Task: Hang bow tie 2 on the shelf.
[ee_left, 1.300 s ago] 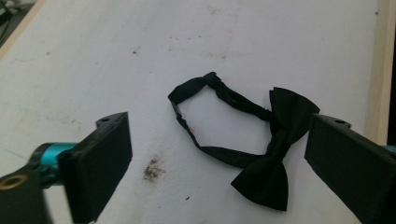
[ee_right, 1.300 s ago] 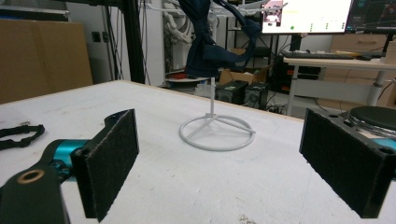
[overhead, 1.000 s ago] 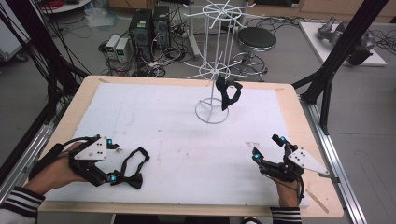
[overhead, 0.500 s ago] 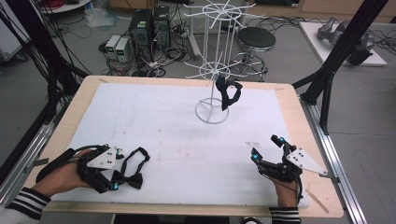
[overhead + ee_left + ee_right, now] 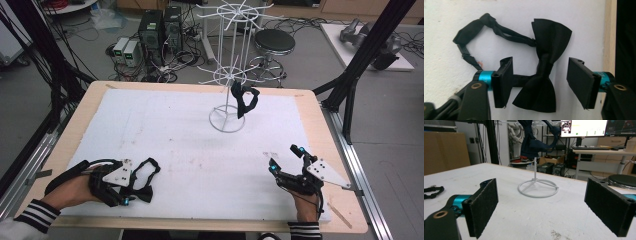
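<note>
Down at the near left corner of the white foam-covered table (image 5: 175, 130), the left gripper (image 5: 540, 83) sits low over a black fabric bow tie (image 5: 544, 75) with a thin black neck strap (image 5: 474, 32). Its jaws have just been closing, and they now stand about half open with the bow tie's knot between them. One pad lies just beside the bow on the strap side, while the other stands clearly apart from the fabric, so neither pad presses on it. The bow tie lies flat on the white surface, its strap looping away from the knot in a loose ring. From the high view, this tie (image 5: 142, 177) rests close to the table's near edge, partly under the gripper (image 5: 122, 195) that the person's left hand (image 5: 70, 190) holds.

Over at the near right, the right gripper (image 5: 285, 162) rests on the table with its jaws wide open and nothing between them; its own camera shows both felt-faced pads (image 5: 484, 205) spread far apart above bare white surface. They point toward a white wire display stand (image 5: 227, 117) on a round ring base at the far middle of the table. A second dark bow tie (image 5: 245, 100) hangs from one of the stand's lower hooks, well apart from both grippers.
</note>
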